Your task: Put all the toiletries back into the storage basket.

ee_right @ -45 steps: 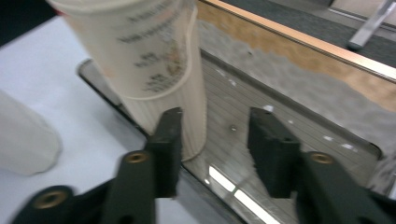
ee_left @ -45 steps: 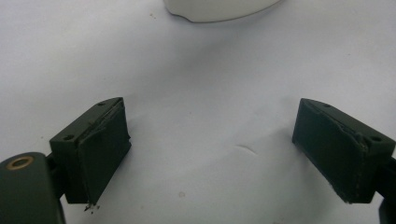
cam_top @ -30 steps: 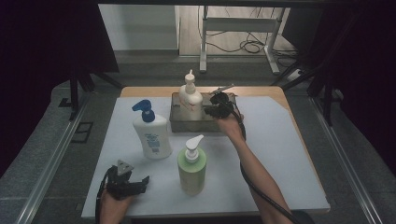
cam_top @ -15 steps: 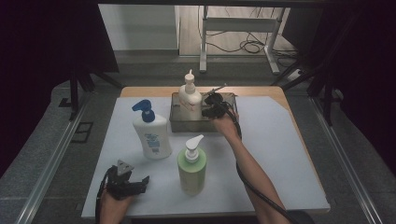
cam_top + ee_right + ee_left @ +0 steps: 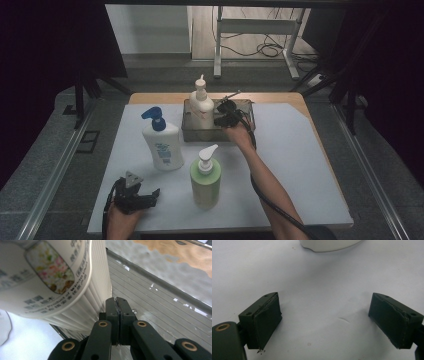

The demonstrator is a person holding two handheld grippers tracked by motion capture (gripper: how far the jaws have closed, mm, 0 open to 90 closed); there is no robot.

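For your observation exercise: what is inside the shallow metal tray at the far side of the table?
The shallow metal tray holds an upright cream squeeze bottle at its left; the shut right gripper sits beside it. The floor beneath both is hidden.

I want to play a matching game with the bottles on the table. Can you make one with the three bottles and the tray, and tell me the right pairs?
Things:
1. white bottle
2. green bottle
3. cream bottle
4. metal tray

Clues:
A. stands inside the tray
B. has a blue pump on top
C. sits at the far end of the white mat
D. stands nearest the person, with a white pump

Pairs: 1-B, 2-D, 3-A, 4-C
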